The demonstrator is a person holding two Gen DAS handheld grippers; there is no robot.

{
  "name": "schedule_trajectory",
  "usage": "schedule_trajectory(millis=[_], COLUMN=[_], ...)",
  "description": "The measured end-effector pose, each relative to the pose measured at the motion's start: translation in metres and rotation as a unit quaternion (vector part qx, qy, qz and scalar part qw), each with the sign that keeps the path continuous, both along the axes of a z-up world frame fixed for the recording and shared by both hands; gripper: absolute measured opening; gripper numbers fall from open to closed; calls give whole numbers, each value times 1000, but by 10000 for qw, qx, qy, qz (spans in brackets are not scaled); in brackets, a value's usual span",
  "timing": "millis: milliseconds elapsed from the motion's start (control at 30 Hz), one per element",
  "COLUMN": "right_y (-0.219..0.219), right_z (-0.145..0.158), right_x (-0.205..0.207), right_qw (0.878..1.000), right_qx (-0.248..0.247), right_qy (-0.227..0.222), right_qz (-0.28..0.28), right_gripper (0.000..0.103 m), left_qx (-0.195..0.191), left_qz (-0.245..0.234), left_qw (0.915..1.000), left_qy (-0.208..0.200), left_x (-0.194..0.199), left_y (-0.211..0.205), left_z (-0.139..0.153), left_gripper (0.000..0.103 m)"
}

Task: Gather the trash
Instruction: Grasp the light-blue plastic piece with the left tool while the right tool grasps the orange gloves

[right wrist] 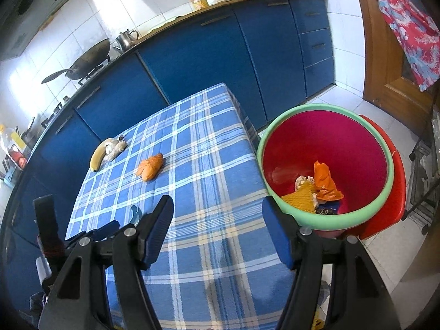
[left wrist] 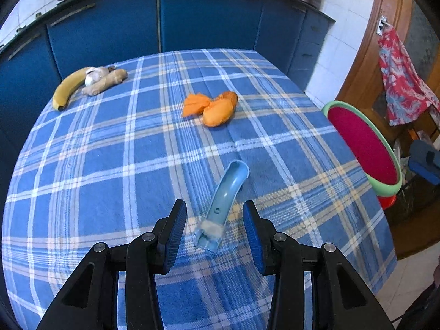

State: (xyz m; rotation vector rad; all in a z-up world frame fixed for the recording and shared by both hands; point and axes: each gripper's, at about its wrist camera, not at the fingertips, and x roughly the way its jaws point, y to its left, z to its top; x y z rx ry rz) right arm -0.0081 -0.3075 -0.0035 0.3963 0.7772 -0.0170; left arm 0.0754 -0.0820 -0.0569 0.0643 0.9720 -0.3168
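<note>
A curved light-blue plastic piece [left wrist: 222, 203] with a tuft of white fluff lies on the blue plaid tablecloth [left wrist: 110, 165]. My left gripper [left wrist: 214, 227] is open, its pads on either side of the piece's near end, not touching. Its far tip shows in the right wrist view [right wrist: 135, 213]. Orange peel pieces [left wrist: 213, 106] lie mid-table, also in the right view [right wrist: 150, 166]. My right gripper [right wrist: 217, 225] is open and empty, above the table's right edge beside the red bin with a green rim [right wrist: 327, 162]. The bin [left wrist: 365, 148] holds orange and yellow scraps [right wrist: 316, 189].
A banana [left wrist: 67, 88], garlic and ginger [left wrist: 106, 81] lie at the table's far left. Blue kitchen cabinets [left wrist: 206, 16] stand behind the table. A red chair [right wrist: 390, 192] is under the bin. A wooden door with a hanging floral cloth [left wrist: 398, 77] is on the right.
</note>
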Motion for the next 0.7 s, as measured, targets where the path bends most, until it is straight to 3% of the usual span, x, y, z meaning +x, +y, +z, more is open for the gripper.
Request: schedule_trajectory(millis=[67,333,700], right_y=[2,10,30], right_z=[1,2,9], right_x=[2,7,17], right_qw=[10000,9999,9992], right_qx=[-20,-88,-132], right_qy=[8,49,16], right_qz=[31,141,368], right_gripper=[68,69,69], left_qx=[-72,-273,-649], left_qz=[-34,4,230], left_qw=[9999,9996,9974], left_qy=[66,86,-208], left_x=[0,3,6], left_y=[0,6,30], left_z=[-3,-8,12], left_gripper=[32,19,19])
